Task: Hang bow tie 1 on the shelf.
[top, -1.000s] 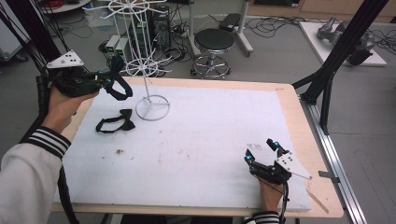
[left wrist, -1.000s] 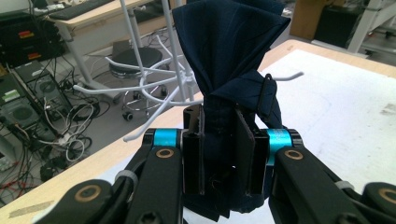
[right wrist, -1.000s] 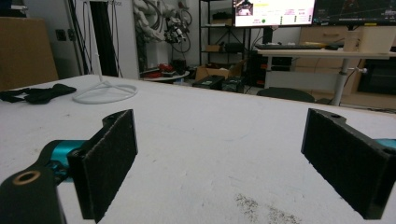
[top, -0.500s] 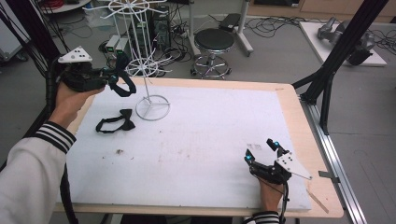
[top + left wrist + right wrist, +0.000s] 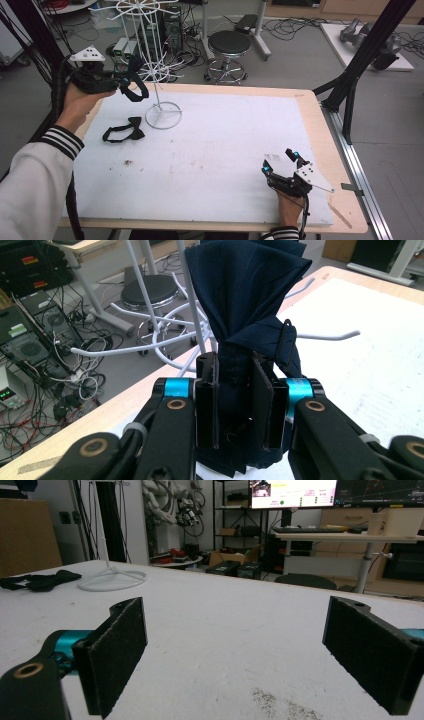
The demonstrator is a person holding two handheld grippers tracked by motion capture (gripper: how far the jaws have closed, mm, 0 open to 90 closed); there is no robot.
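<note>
Bow tie [image 5: 245, 295]: a dark navy one is being pinched at its knot by the left claw [image 5: 235, 405], up in the air at the far left, just beside the rack's lower arms; gripping it at the knot is leaving the wings and the strap loop hanging free.
Left claw: its jaws are pressing shut on the bow tie's middle band, seen in the left gripper view, so the cloth is bunching above the pads; in the high view the left claw [image 5: 131, 79] is hovering level with the lower ring of hooks.
Rack [image 5: 150, 55]: a white wire stand is standing on its round base on the far left of the counter [image 5: 225, 145]; its thin arms are reaching outward, which is probably why the strap is being brought up to that height.
Second bow tie [image 5: 124, 132]: a black one is lying flat on the counter, just left of the rack's base, apparently waiting its turn.
Right claw [image 5: 281, 163]: it is resting on the counter at the near right, well apart from the rack, jaws spread wide and gripping nothing.
Likely step: hooking the strap over a rack arm.
</note>
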